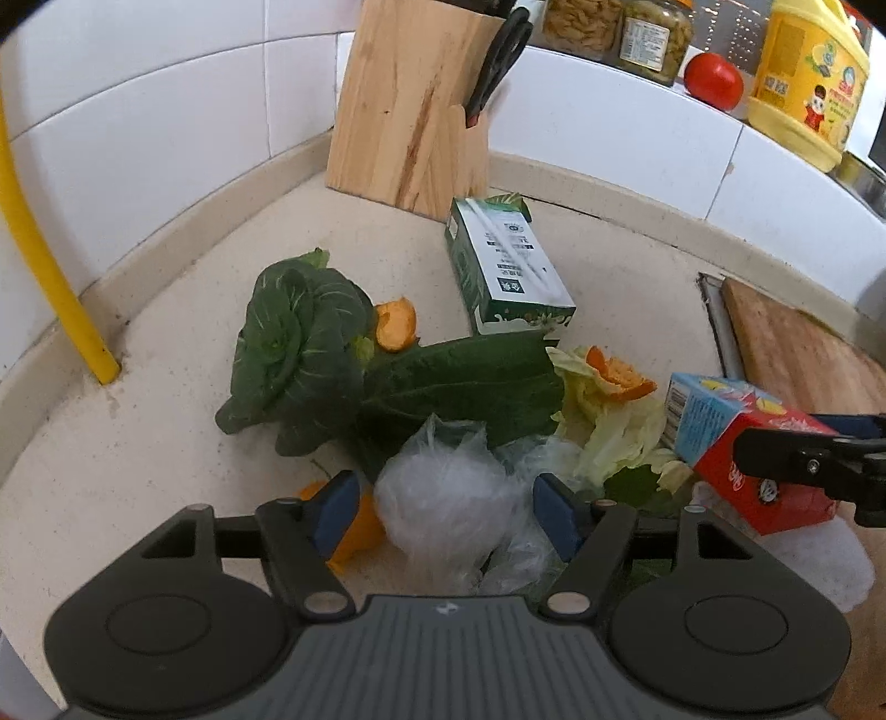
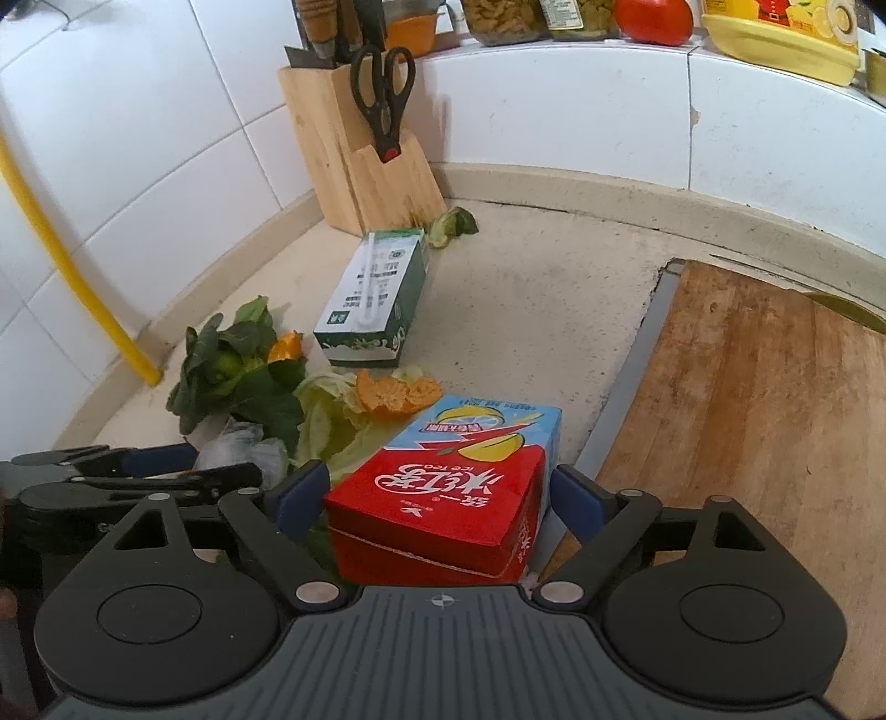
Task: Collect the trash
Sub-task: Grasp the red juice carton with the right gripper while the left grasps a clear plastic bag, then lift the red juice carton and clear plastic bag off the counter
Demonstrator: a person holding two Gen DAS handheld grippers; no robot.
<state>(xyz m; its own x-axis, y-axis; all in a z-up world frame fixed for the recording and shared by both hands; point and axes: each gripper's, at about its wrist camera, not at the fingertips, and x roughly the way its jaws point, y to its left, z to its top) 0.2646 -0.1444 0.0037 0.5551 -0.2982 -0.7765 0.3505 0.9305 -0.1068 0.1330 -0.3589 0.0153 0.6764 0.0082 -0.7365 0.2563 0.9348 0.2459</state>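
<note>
Left wrist: left gripper [image 1: 440, 518] wide around plastic bag [image 1: 443, 498] | right gripper [image 2: 437, 498] wide astride tea carton [image 2: 443, 498], base hidden

Black grippers, blue-padded fingers [image 1: 335, 512]

Wooden knife block [image 2: 354, 149] in the tiled corner, black-handled scissors [image 2: 382, 94] slotted in it. Ledge above: two glass jars [image 1: 656, 33], a tomato [image 1: 713, 80], a yellow bottle [image 1: 805, 83]. Wooden cutting board [image 2: 747, 399] on the counter [image 2: 526, 293]; yellow pipe [image 1: 33, 243] beside the wall.

Tea carton [image 2: 443, 487] right of leaves [image 2: 232, 376]; milk carton [image 2: 376, 299] behind, perhaps touching knife block [image 2: 354, 160].
</note>
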